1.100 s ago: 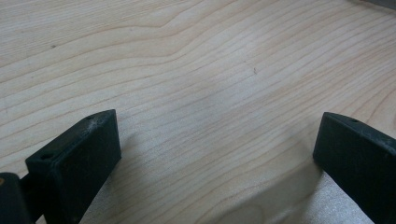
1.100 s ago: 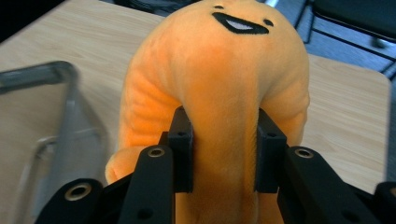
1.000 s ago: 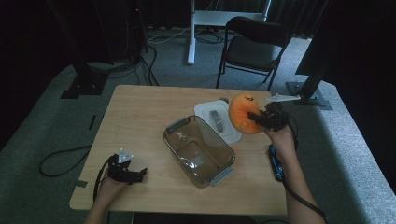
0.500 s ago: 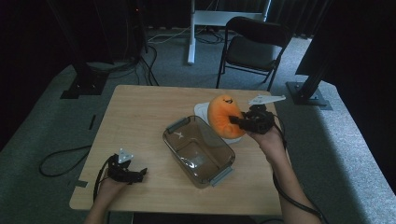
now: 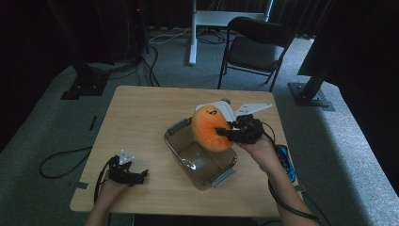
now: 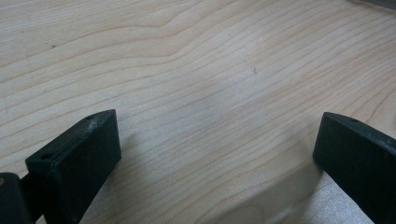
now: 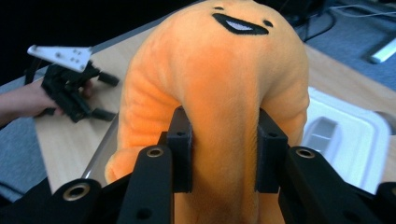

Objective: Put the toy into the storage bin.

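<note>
An orange plush toy (image 5: 210,128) with a stitched smiling face hangs above the far end of a clear rectangular container (image 5: 188,156) at the table's middle. My right gripper (image 5: 225,132) is shut on the toy, its pads pressed into the soft body (image 7: 219,107) from both sides. Near the front left corner my left gripper (image 5: 142,175) rests low on the wood and stands open. Between its jaws lies only bare table (image 6: 205,116). The right gripper view also catches that left gripper (image 7: 100,95) farther off.
A white lid (image 5: 225,109) lies flat behind the container, also seen as a white lid (image 7: 345,135) beside the toy. A blue cable (image 5: 287,160) lies by the right edge. A folding chair (image 5: 256,47) stands beyond the far side of the table.
My right gripper has carried the plush toy leftward and a little up, from over the white lid to above the container's far end. The left gripper has stayed put.
</note>
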A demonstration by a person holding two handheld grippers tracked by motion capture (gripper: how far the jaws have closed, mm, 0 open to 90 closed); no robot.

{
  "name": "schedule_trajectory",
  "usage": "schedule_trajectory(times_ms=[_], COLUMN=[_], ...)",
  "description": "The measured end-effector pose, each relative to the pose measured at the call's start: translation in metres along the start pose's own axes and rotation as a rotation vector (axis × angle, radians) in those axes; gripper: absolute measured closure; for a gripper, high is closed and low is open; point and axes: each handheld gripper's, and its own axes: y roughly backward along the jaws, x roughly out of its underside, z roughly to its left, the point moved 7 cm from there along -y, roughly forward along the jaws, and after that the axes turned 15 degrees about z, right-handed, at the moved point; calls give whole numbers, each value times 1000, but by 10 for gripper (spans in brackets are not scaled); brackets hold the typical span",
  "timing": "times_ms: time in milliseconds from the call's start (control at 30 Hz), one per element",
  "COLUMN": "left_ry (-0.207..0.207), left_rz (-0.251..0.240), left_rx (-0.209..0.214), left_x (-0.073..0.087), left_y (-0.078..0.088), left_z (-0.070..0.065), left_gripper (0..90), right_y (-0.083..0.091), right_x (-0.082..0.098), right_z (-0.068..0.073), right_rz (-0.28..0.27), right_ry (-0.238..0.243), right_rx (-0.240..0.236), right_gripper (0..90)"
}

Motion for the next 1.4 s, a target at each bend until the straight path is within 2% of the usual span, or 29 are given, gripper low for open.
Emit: schedule_trajectory(times_ms=[100,400,700,1067,1200,1400], left_ry=[0,0,2,0,2,2], left_rz=[0,0,0,2,-2,-2], left_rx=[0,0,1,1,1,1], left_x=[0,0,0,0,0,0], left_y=[0,0,0,0,0,0], left_z=[0,0,0,0,0,0], left_gripper=[12,12,12,12,12,12], right_y=[-6,-22,-48,-66,-74,-81], right_x=[1,10,25,40,45,50], right_z=[7,23,26,32,31,29], right_rz=[12,61,135,208,240,264], right_ry=[14,56,64,75,73,58], right_rx=[-30,-54,-72,-92,-90,-118], right_gripper=[660,656,649,639,629,597])
